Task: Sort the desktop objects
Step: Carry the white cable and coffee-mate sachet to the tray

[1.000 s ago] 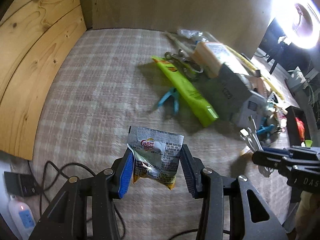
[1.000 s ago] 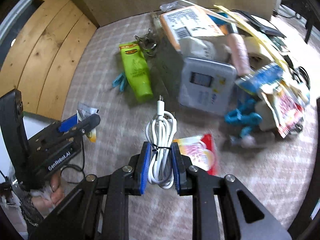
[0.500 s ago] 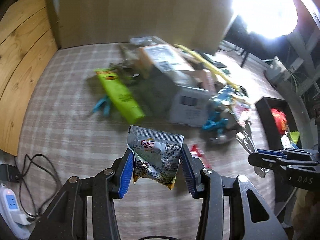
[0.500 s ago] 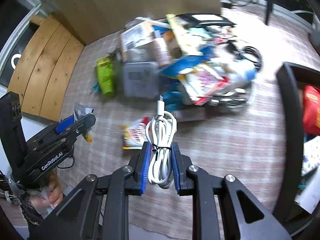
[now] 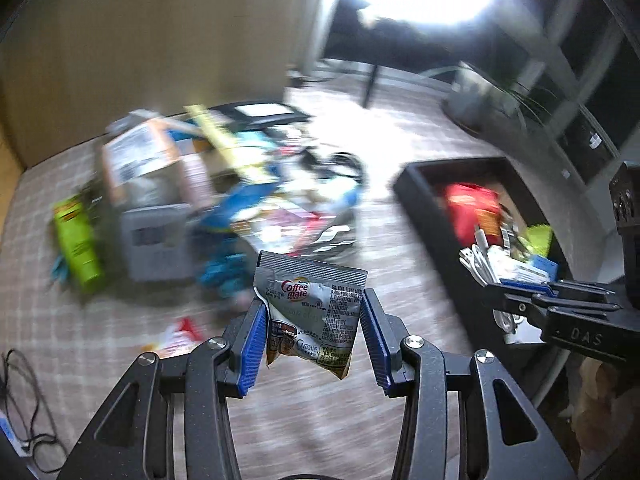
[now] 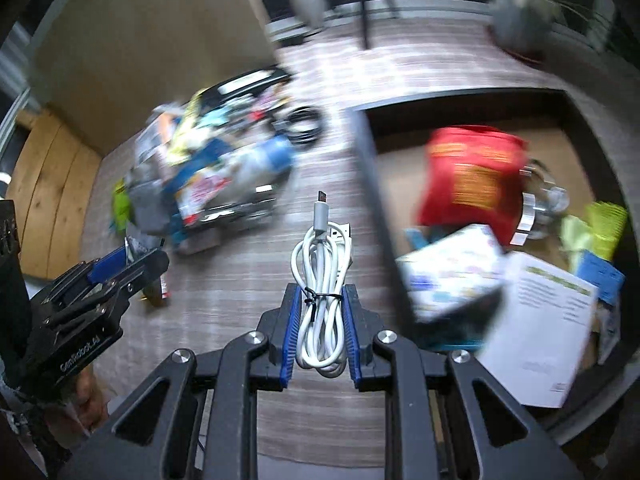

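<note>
My left gripper (image 5: 312,320) is shut on a silver Coffee mate sachet (image 5: 310,304) and holds it above the checked tablecloth. My right gripper (image 6: 320,312) is shut on a coiled white USB cable (image 6: 322,276); in the left wrist view it (image 5: 516,292) sits at the right, over the black bin's (image 5: 424,200) near edge. In the right wrist view the left gripper (image 6: 120,264) is at the left. The bin (image 6: 372,184) holds a red packet (image 6: 472,176), a white booklet (image 6: 544,320) and other items.
A blurred pile of mixed objects (image 5: 200,192) lies on the table to the left of the bin, with a green tube (image 5: 76,244), a grey box (image 5: 156,240) and a black cable coil (image 6: 302,124). A small red-and-yellow packet (image 5: 176,336) lies near my left gripper.
Both grippers have swung right with their loads still held. The pile has slid to the left in both views and the black bin has come into fuller view.
</note>
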